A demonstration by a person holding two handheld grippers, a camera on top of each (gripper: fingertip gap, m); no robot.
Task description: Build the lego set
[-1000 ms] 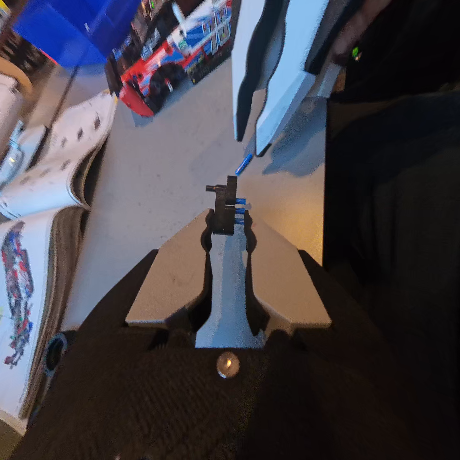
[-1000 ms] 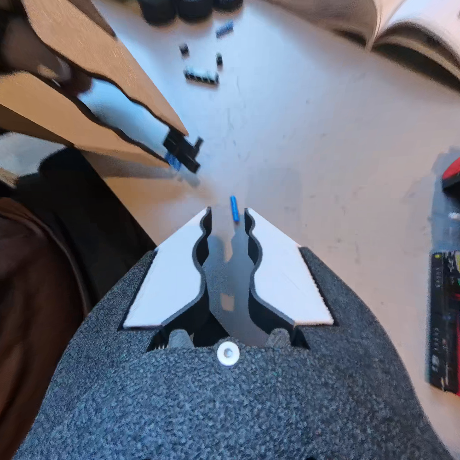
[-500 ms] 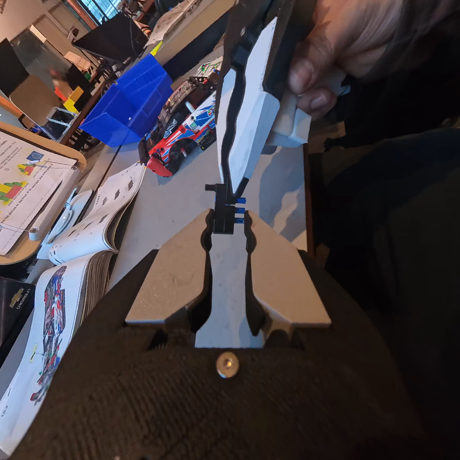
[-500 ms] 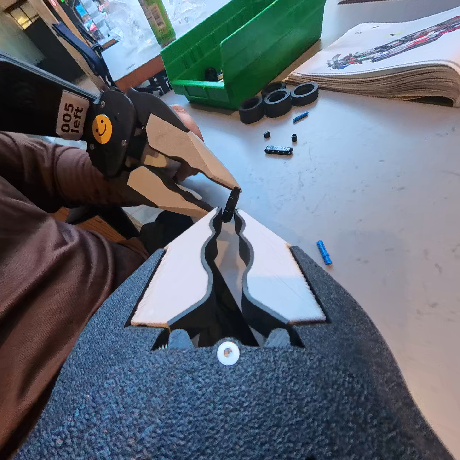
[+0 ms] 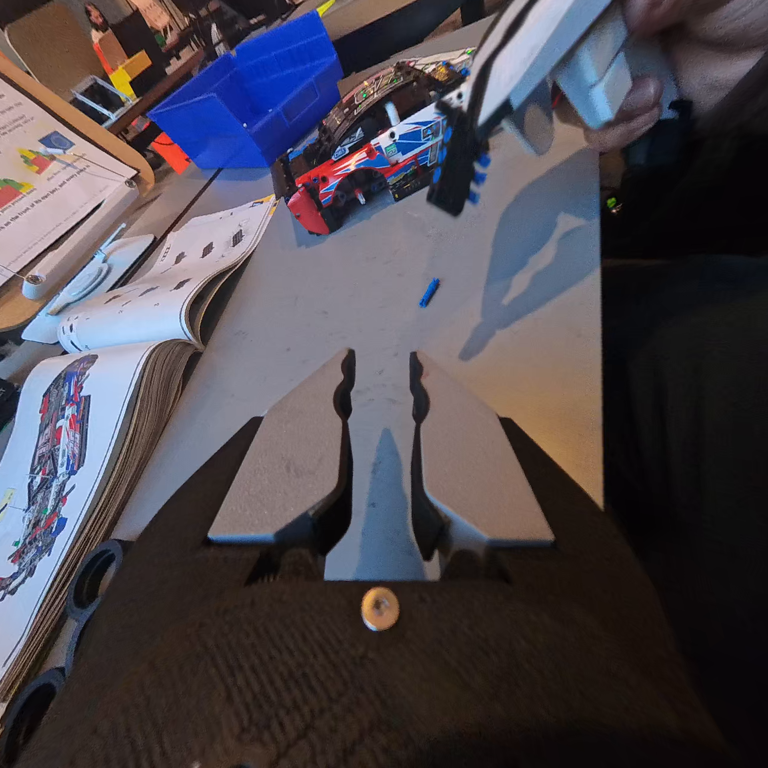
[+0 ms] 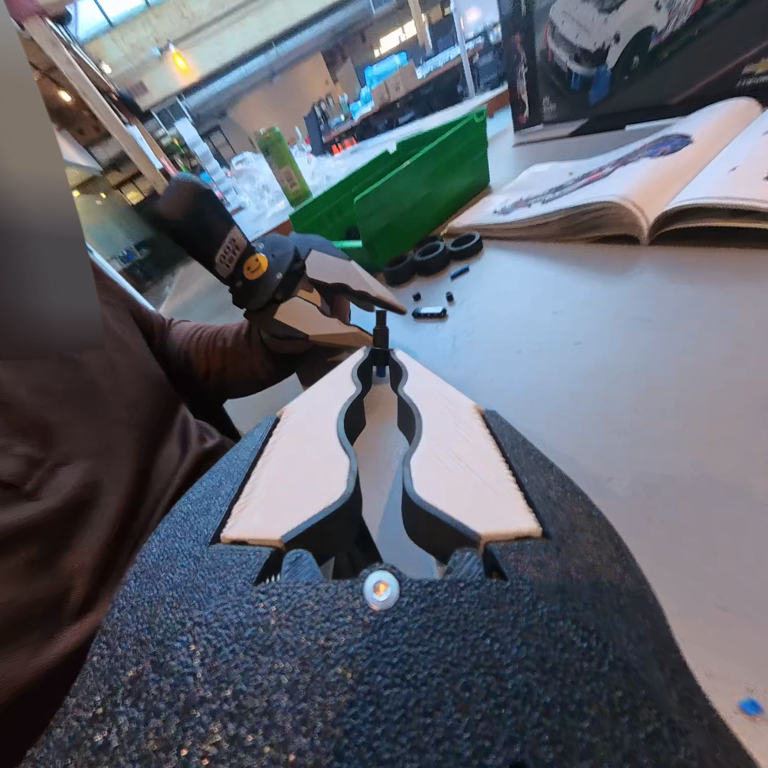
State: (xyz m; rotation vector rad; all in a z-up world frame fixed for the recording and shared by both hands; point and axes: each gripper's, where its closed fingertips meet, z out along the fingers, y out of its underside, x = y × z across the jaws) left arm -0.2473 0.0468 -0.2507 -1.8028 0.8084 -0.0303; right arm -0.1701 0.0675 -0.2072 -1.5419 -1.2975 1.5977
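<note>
One piece in play: black beam (image 5: 451, 166) with blue pins on its side, held in the air above the table (image 5: 374, 257), at about 1 o'clock in the left wrist view.
Right gripper (image 6: 379, 355): jaws nearly closed, pinching the black beam (image 6: 380, 336) at its tips; a black stub stands up from the piece, a blue pin shows just below the tips.
Left gripper (image 5: 382, 357): jaws parted with a clear gap, holding nothing; bare table shows between the fingers. In the right wrist view it (image 6: 384, 322) sits at 11 o'clock of the held piece, just beside it.
Loose blue pin (image 5: 429, 286): lies on the table at 12 o'clock of the left gripper, apart from it.
Model car (image 5: 365, 153): red, white and blue, at 12 o'clock, behind the pin.
Blue bin (image 5: 249, 104): at 11 o'clock, beyond the car.
Instruction book (image 5: 104, 374): open, at 9 o'clock.
Green bin (image 6: 399, 195): at 12 o'clock in the right wrist view.
Three black tyres (image 6: 432, 257): in a row just in front of the green bin.
Small black parts (image 6: 430, 311): on the table near the tyres.
</note>
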